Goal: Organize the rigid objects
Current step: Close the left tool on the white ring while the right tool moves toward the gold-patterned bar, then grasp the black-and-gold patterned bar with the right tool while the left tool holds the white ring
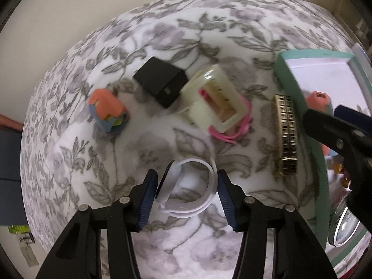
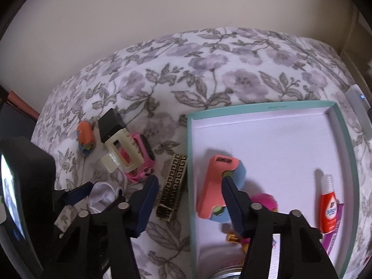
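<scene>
My left gripper (image 1: 186, 195) is open, its two blue pads on either side of a white watch band (image 1: 193, 190) lying on the floral blanket. Beyond it lie a cream hair claw (image 1: 216, 97) on a pink watch (image 1: 234, 130), a black box (image 1: 162, 81), an orange-and-blue toy (image 1: 109, 110) and a gold patterned bar (image 1: 287, 137). My right gripper (image 2: 188, 197) is open and empty, straddling the left wall of the teal tray (image 2: 190, 162). In the tray lie an orange-and-blue block (image 2: 214, 186), a red tube (image 2: 327, 207) and a pink fuzzy toy (image 2: 267, 201).
The blanket (image 2: 232, 69) covers a bed that ends at a cream wall behind. The gold bar (image 2: 173, 190) lies just left of the tray. A round glass lid (image 1: 346, 225) sits at the tray's near end. The left gripper's body (image 2: 28, 186) fills the right wrist view's left side.
</scene>
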Demonstrator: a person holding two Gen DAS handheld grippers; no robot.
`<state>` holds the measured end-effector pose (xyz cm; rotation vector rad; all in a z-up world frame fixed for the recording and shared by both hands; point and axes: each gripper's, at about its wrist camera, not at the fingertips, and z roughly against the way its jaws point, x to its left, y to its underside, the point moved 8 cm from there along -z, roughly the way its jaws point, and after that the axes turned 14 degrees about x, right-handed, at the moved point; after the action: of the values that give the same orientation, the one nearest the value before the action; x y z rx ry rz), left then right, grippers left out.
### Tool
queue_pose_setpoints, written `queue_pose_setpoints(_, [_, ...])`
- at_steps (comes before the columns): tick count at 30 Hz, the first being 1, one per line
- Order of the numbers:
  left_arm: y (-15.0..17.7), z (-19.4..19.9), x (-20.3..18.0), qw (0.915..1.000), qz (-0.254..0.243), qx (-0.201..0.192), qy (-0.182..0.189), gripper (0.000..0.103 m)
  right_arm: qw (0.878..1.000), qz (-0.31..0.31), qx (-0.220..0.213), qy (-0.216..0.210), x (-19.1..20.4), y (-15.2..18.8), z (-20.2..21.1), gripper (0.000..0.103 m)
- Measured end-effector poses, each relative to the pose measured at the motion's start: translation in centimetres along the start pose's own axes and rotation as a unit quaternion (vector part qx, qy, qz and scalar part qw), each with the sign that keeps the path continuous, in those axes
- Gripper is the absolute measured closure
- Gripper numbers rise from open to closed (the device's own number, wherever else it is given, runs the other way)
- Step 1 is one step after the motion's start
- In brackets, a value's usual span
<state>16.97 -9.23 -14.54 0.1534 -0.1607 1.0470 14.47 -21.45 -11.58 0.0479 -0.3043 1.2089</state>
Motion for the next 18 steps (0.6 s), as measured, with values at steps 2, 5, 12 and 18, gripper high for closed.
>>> queue_pose_setpoints(2, [0.1,-0.2,0.7,0.9999,0.012,0.005,0.001,0.049,1.0,0.005,-0.001,0.002,0.3,0.1,0.0,0.048])
queue_pose_setpoints(5, [0.0,-0.4,1.7,0.9994,0.03,0.009,0.015,0.049,1.0,0.012,0.0,-0.005,0.8,0.1,0.0,0.051])
queue_pose_setpoints(12, [0.4,-1.7,5.4,0.9936,0.099,0.033,0.044,0.05,1.0,0.026,0.013,-0.006,2.0,0.4,-0.9,0.057])
queue_pose_setpoints(18, [1.0,-2.5,7.6,0.9878,0.136,0.046,0.061,0.05,0.999,0.036,0.012,0.023,2.5,0.5,-1.1,0.057])
